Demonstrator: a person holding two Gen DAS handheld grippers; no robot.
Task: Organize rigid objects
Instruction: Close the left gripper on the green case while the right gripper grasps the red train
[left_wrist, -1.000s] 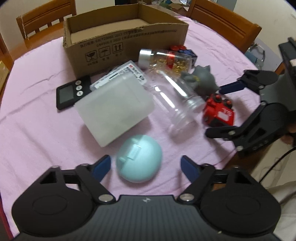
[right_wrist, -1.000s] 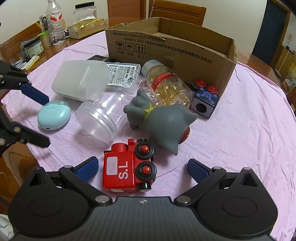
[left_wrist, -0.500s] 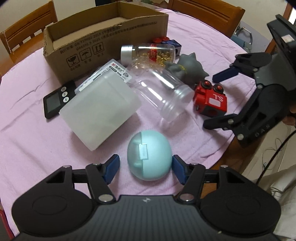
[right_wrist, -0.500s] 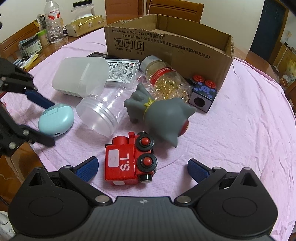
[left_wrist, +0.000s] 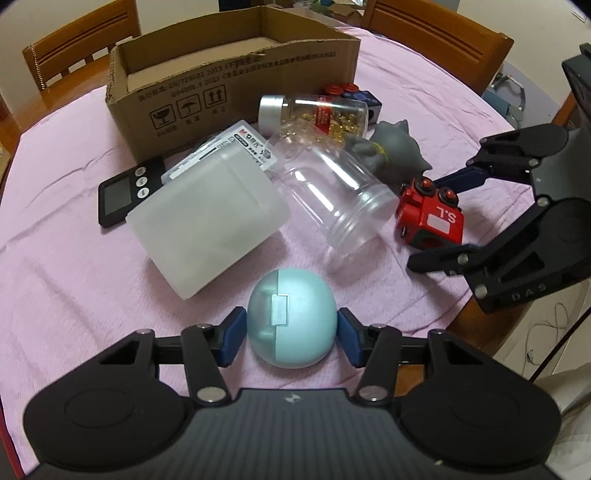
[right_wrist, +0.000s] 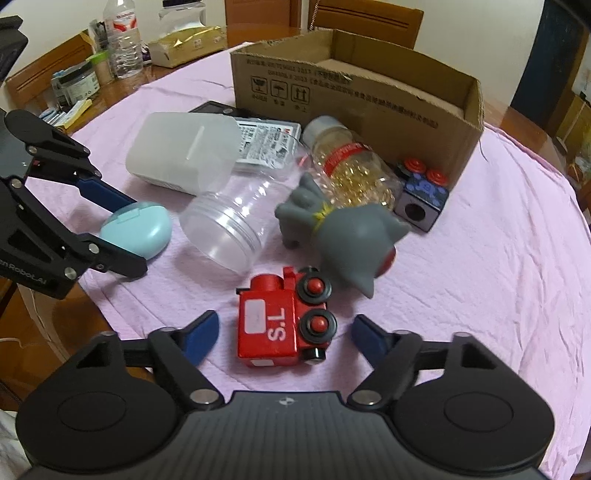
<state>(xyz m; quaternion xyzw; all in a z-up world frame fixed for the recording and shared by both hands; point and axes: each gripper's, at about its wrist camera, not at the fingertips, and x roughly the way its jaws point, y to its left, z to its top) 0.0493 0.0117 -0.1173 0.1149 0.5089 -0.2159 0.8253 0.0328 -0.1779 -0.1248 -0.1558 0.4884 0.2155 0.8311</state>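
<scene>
A mint-green egg-shaped case (left_wrist: 291, 317) lies on the pink tablecloth, and my left gripper (left_wrist: 291, 341) is shut on it with both blue pads pressed to its sides. The right wrist view shows the same case (right_wrist: 142, 229) in that grip. A red toy train (right_wrist: 284, 317) marked "S.L" lies on its side between the fingers of my right gripper (right_wrist: 284, 338). The jaws are closing, and a small gap still shows on each side of the train. The open cardboard box (left_wrist: 236, 85) stands at the back.
Between the grippers and the box lie a clear jar (left_wrist: 332, 199), a frosted white box (left_wrist: 207, 221), a capsule bottle (left_wrist: 317, 114), a grey rubber toy (right_wrist: 351, 236), a blue block (right_wrist: 421, 199) and a black timer (left_wrist: 122, 195). The table edge (right_wrist: 92, 295) runs close by.
My left gripper moved up around the mint-green case and its jaws closed onto it. The right jaws, wide open before, have narrowed around the red train.
</scene>
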